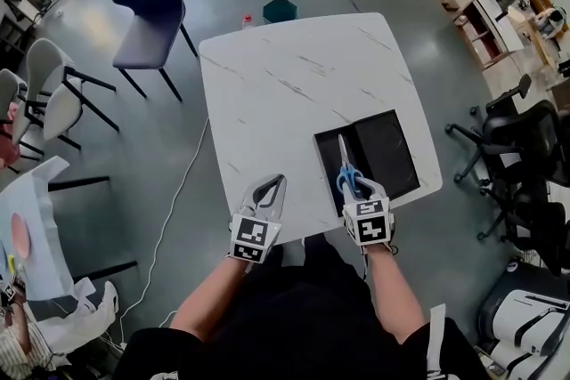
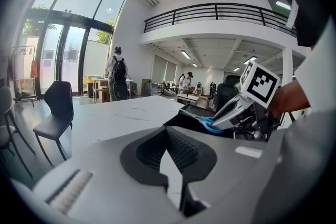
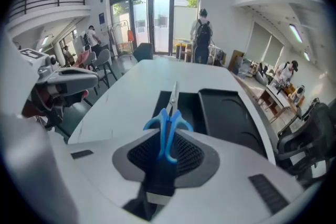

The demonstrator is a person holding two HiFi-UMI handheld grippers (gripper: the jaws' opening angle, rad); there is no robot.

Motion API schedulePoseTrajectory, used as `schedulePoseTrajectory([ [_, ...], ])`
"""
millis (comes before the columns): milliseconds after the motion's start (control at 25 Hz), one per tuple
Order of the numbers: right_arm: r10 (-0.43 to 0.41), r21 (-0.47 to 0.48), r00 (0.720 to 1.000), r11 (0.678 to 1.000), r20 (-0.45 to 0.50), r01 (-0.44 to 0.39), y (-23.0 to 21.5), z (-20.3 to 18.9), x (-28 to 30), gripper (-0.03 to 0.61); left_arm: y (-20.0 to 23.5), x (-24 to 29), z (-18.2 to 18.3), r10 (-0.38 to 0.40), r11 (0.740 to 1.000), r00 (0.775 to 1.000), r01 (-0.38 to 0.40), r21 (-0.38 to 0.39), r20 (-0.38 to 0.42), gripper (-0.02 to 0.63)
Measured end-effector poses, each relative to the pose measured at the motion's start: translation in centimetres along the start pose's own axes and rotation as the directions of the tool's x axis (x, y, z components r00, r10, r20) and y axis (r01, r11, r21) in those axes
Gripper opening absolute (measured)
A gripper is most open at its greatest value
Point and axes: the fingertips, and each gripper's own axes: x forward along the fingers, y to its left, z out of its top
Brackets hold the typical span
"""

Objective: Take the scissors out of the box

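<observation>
For lifting from the box (image 1: pixel 390 154) at lower right, the scissors (image 3: pixel 167 126) are clasped by the fingers of the right gripper (image 1: pixel 357 190); those of the left gripper (image 1: pixel 274 186) are closed, empty.

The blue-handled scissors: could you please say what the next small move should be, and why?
Probably carry them leftward onto the white marble table: the right gripper grips the blue-handled scissors, whose blades point over the shallow black box.

Right gripper (image 1: pixel 352 188) holds blue scissors (image 1: pixel 345 163) over black box (image 1: pixel 393 152); left gripper (image 1: pixel 271 190) beside it at table (image 1: pixel 285 84) edge.
</observation>
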Motion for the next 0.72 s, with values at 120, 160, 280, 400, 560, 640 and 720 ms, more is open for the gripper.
schedulePoseTrajectory([
  [120,-0.026,-0.025,0.993,0.999,0.114,0.029,-0.1,2.0,-2.1,0.089,-0.2,-0.1,0.9,0.002,1.0,1.0,-0.002,0.0,0.013,0.009],
  [160,-0.032,-0.032,0.987,0.999,0.157,0.038,-0.2,2.7,-2.9,0.089,-0.3,-0.2,1.3,0.004,1.0,1.0,-0.004,0.002,0.017,0.009],
  [280,-0.04,-0.041,0.959,0.998,0.279,0.053,-0.4,5.1,-5.2,0.089,-0.5,-0.2,2.7,0.008,1.0,0.999,-0.008,0.008,0.032,0.009],
  [400,-0.033,-0.034,0.92,0.998,0.39,0.05,-0.6,7.0,-7.1,0.089,-0.4,-0.1,4.7,0.016,1.0,0.998,-0.016,0.001,0.064,0.009],
  [560,-0.022,-0.053,0.833,0.997,0.553,0.062,-0.9,9.8,-10.1,0.089,-0.4,-0.8,8.9,0.037,0.997,0.988,-0.025,-0.077,0.147,0.009],
  [640,-0.012,-0.065,0.783,0.996,0.622,0.067,-1.0,10.9,-11.6,0.089,-0.5,-1.1,10.8,0.046,0.995,0.981,-0.029,-0.096,0.186,0.009],
  [720,-0.005,-0.064,0.737,0.996,0.676,0.065,-1.3,11.6,-13.0,0.089,-0.8,-1.2,12.3,0.05,0.995,0.976,-0.03,-0.099,0.214,0.009],
])
